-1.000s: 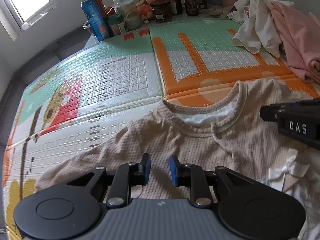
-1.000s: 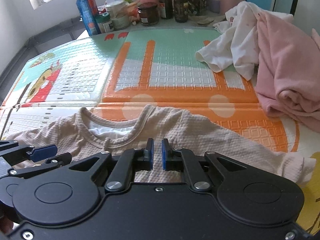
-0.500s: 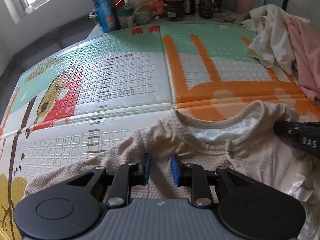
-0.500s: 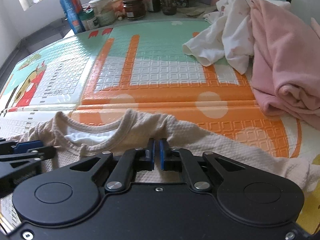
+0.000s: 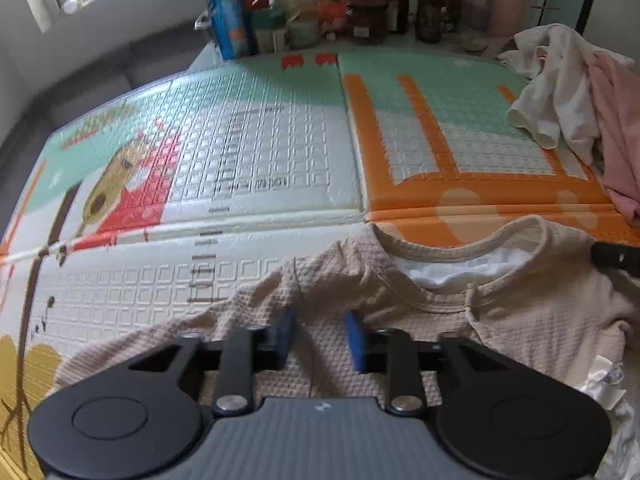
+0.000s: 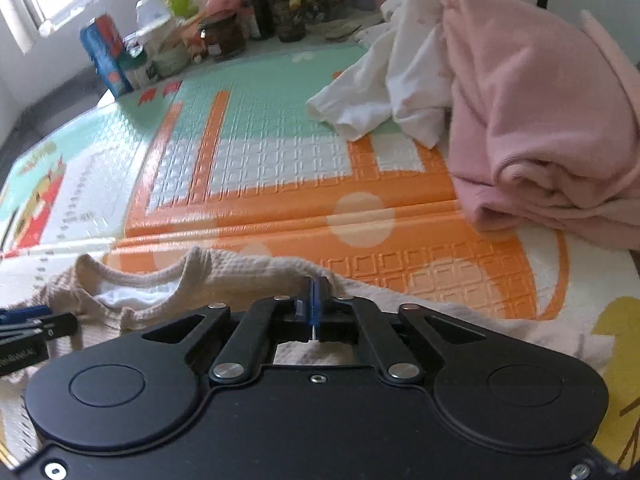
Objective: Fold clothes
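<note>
A beige waffle-knit top (image 5: 500,320) lies spread on the colourful play mat (image 5: 248,168), its neckline facing the far side and a white lining showing inside the collar.

The left gripper (image 5: 320,338) points down at the top near its left shoulder, blue pads (image 5: 355,340) partly apart with a strip of the knit lying between them; the pads do not press on the cloth (a clear gap shows on each side).

The right gripper (image 6: 314,308) sits on the other shoulder with its jaws brought fully together, and the fabric bunches up right at its tips, so it appears pinched there. Its side edge shows at the right margin of the left wrist view.

Farther back on the mat, to the right, a white garment (image 6: 384,80) and a pink garment (image 6: 540,120) lie heaped together. Bottles and jars (image 5: 360,8) crowd the far edge beyond the mat.
</note>
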Motion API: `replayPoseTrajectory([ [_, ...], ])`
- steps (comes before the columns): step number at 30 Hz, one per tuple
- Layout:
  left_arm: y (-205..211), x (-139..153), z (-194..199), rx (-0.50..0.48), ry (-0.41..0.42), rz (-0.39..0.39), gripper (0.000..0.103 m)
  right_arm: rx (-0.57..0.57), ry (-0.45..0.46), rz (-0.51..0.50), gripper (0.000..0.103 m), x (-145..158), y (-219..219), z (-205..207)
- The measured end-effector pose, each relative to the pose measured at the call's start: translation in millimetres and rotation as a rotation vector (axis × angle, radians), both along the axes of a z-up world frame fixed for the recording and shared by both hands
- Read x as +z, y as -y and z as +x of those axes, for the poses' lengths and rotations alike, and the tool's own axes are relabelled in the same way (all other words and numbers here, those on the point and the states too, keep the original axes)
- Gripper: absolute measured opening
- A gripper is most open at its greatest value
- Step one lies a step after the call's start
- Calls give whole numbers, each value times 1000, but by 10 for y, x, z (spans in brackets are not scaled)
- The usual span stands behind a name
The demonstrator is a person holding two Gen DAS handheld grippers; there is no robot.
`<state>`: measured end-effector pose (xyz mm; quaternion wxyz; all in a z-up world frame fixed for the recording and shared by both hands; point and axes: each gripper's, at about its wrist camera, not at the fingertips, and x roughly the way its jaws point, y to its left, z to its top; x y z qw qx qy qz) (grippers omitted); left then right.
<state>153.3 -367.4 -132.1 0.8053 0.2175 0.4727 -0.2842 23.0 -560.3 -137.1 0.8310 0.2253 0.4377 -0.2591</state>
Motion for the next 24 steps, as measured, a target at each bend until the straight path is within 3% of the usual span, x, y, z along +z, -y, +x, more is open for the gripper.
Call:
replayPoseTrajectory([
  [11,285,395,-498,-161,-14,-143,26,13,55,-13,1,356,56,-261],
  [24,709,186,-1209,-375,-102,-185,26,-49,2,19,1,196,217,-732],
])
